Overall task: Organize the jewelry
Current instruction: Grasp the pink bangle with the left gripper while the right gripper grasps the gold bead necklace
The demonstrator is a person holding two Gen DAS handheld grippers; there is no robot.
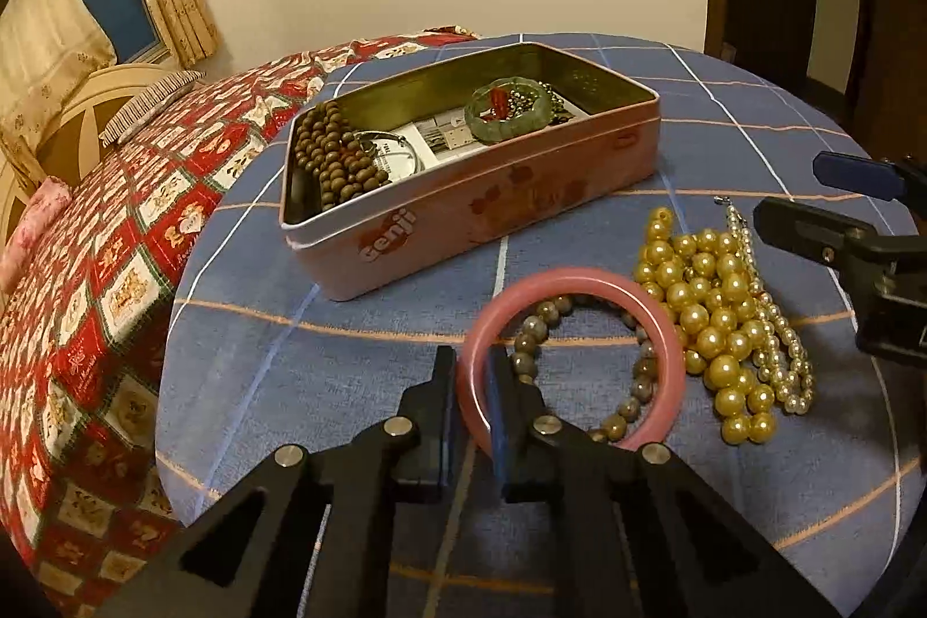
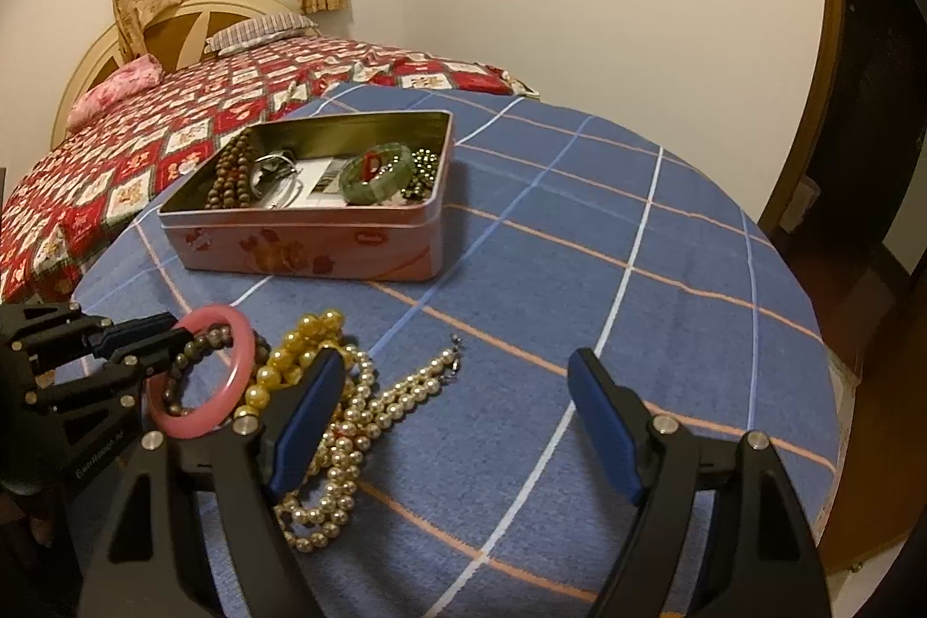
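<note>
Left gripper (image 1: 470, 375) clamped on pink bangle (image 1: 608, 279) rim, near desk (image 2: 637, 224) front edge. Grey bead bracelet (image 1: 536, 328) inside bangle ring. Gold pearl pile (image 1: 704, 311) just right. Right gripper (image 2: 457, 386) wide open, holding nothing. Pink tin (image 1: 492, 212) beyond, mid-desk.

**Where everything lay in front of you**

The tin (image 1: 475, 218) stood on the far part of the cloth-covered table (image 2: 666, 270), with the bed (image 2: 174, 137) behind it to the left. Inside it, a wooden bead strand (image 1: 333, 160) lay left and a bangle (image 1: 507, 114) right. Nearer you, a ring bangle (image 1: 570, 357) lay around a stone bead bracelet (image 1: 585, 369), with the pearl strands (image 1: 718, 322) just to its right.
</note>
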